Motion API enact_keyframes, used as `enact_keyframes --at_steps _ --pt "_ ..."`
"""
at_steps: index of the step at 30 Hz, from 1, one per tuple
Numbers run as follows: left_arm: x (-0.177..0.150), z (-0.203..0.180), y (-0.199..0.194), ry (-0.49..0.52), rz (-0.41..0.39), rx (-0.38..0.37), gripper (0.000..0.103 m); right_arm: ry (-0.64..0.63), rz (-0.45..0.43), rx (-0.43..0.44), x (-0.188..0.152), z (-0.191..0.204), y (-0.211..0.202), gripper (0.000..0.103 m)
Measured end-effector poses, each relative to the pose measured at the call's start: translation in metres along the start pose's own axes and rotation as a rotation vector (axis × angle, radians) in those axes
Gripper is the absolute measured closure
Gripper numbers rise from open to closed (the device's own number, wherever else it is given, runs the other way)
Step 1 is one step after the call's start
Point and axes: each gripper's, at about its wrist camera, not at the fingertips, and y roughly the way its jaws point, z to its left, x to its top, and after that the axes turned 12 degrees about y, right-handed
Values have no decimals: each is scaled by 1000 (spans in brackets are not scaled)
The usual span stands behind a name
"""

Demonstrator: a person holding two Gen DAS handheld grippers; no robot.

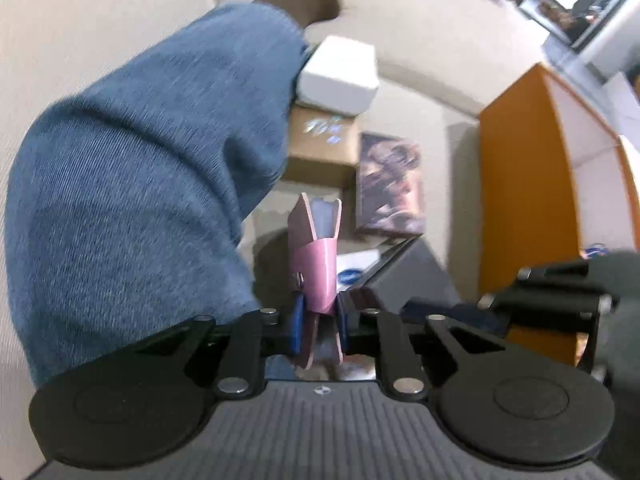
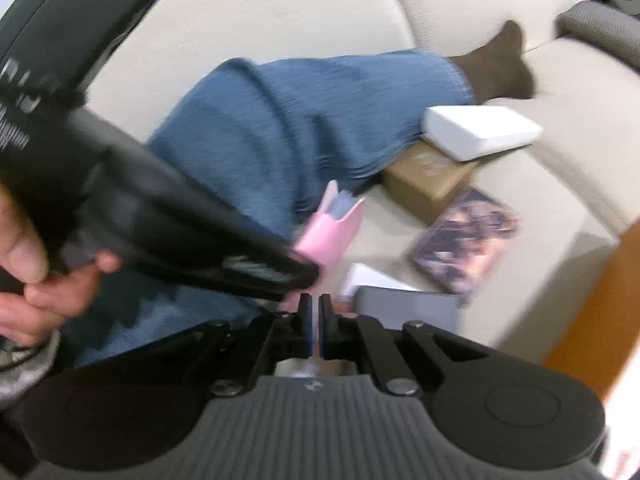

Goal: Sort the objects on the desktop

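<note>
Left gripper was clamped on a pink case, blue pads pinching its lower end; the case stood up out of the jaws, its open flaps splayed at the top. It hung above the cream sofa, clear of the seat.

Right gripper was closed, pads nearly together with only a thin slit between them and nothing seen in the slit. In its own view it sat just beside and below the left tool's black body, with the pink case showing past that body's tip. Very little room between the two tools there.

A hand gripped the left tool at the frame's left edge.

A leg in blue denim lay along the seat to the left of the case, close to it, and took up most of that side.

Ahead on the seat: a white box stacked on a brown carton, overhanging its edge, with a dark picture box flat just beside the carton. A dark tablet lay nearer, over white paper.

An orange cabinet walled the right side. Bare cushion showed between the picture box and the cabinet.

Right-wrist view was motion-blurred; fine edges unreadable.
</note>
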Motion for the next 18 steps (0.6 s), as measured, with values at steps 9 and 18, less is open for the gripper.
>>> enact_keyframes --at_steps 9,18 --pt "22 17 10 -14 -73 -41 84 188 26 -194 51 -52 2 88" --pt "19 40 12 -73 -91 -171 84 229 83 -345 72 -48 61 58"
